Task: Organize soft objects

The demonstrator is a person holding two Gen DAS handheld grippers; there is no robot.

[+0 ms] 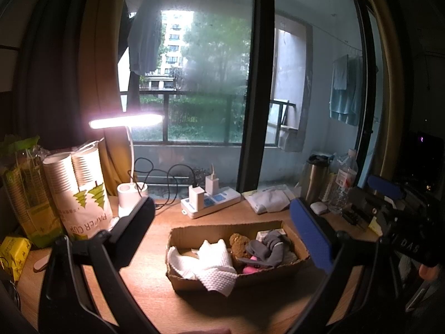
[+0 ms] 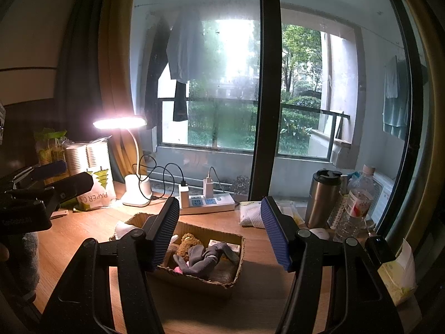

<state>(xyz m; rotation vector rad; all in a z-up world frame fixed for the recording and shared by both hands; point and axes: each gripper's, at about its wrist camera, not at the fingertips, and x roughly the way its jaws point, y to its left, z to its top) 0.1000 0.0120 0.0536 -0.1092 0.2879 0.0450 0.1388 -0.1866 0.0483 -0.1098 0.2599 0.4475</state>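
From where I steered, the cardboard box (image 2: 194,275) of soft objects sat on the desk (image 2: 261,300) straight ahead and below both empty, open hand-held grippers, its long axis running left-right, the right hand-held gripper (image 2: 221,233) nearer than the left hand-held gripper (image 1: 222,228)

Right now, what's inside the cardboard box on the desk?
Inside the cardboard box: a white cloth, a brown teddy bear, grey socks, something pink and a small carton at the back. Anything underneath is covered.
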